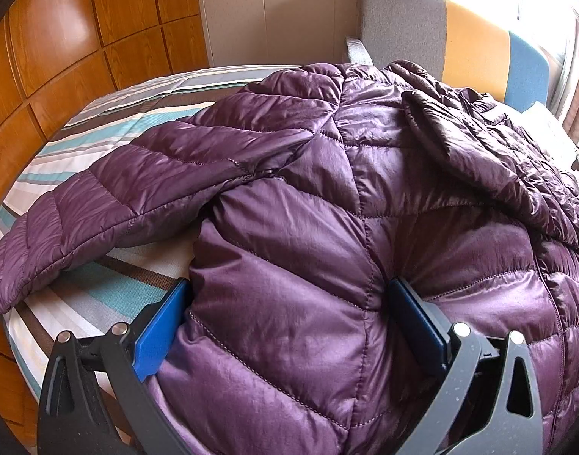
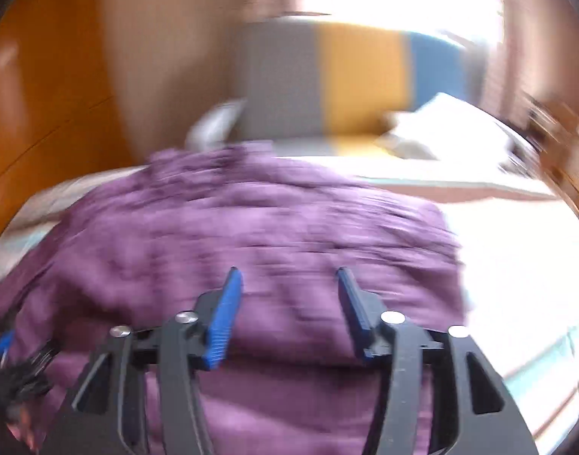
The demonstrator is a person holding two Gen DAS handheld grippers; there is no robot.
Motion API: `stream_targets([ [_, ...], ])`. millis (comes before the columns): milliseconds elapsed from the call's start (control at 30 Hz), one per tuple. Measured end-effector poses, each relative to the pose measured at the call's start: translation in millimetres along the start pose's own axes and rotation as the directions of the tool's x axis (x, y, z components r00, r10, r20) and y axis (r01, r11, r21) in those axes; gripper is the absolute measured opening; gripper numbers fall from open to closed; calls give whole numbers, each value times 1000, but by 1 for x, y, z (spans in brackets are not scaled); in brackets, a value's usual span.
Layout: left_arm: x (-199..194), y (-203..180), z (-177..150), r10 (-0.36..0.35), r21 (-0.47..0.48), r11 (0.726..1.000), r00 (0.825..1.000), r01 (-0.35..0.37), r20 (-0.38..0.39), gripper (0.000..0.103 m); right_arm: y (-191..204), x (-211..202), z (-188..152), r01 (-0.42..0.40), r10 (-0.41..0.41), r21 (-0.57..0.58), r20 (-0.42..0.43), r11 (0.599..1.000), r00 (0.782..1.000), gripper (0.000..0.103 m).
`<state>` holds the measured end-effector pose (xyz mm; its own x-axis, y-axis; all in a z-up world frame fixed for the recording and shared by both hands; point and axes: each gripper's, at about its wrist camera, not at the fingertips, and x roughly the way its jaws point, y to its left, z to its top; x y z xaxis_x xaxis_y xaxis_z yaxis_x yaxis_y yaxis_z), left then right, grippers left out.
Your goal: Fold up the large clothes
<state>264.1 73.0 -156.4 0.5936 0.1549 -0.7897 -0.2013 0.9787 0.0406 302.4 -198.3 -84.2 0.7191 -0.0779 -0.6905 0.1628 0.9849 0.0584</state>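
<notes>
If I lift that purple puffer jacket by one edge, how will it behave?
The purple puffer jacket probably flops and drapes: its sleeve lies limp on the bed. Its shiny shell looks slippery. It bulges between the left claw, so likely light and squashy.

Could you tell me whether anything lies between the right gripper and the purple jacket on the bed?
Nothing visible does. The right gripper hangs over the purple jacket, jaws apart and empty, only air between them in this blurred view. The left gripper is already clamped on a thick bunch of it.
</notes>
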Motion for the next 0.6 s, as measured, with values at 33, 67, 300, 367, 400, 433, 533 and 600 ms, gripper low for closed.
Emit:
stream_targets([
  [33, 0, 0, 0, 2, 1, 1000, 1000, -2, 0, 101, -19, 2, 0, 45, -45, 59, -5, 997, 999, 37],
  [67, 0, -1, 0, 4, 2, 1000, 1000, -4, 1, 101, -42, 5, 0, 96, -94, 139, -19, 986, 995, 34],
  [300, 1, -1, 1, 7, 2, 1000, 1000, -7, 2, 101, -53, 48, 0, 89, -71, 139, -127, 986, 989, 25],
  [367, 1, -1, 1, 6, 2, 1000, 1000, -6, 2, 101, -38, 58, 0, 69, -60, 58, -151, 996, 987, 25],
  [400, 0, -1, 0, 6, 2, 1000, 1000, -6, 2, 101, -33, 59, 0, 63, -57, 36, -155, 997, 986, 25],
  [433, 0, -1, 0, 6, 2, 1000, 1000, -6, 2, 101, -31, 61, -1, 54, -50, 23, -155, 998, 987, 25],
  [533, -1, -2, 1, 13, 6, 1000, 1000, -13, 0, 101, -38, 58, -4, 31, -24, 45, -149, 999, 989, 25],
  [600, -5, -3, 3, 12, 8, 1000, 1000, -12, -7, 101, -42, 55, -6, 15, -7, 54, -139, 998, 990, 25],
])
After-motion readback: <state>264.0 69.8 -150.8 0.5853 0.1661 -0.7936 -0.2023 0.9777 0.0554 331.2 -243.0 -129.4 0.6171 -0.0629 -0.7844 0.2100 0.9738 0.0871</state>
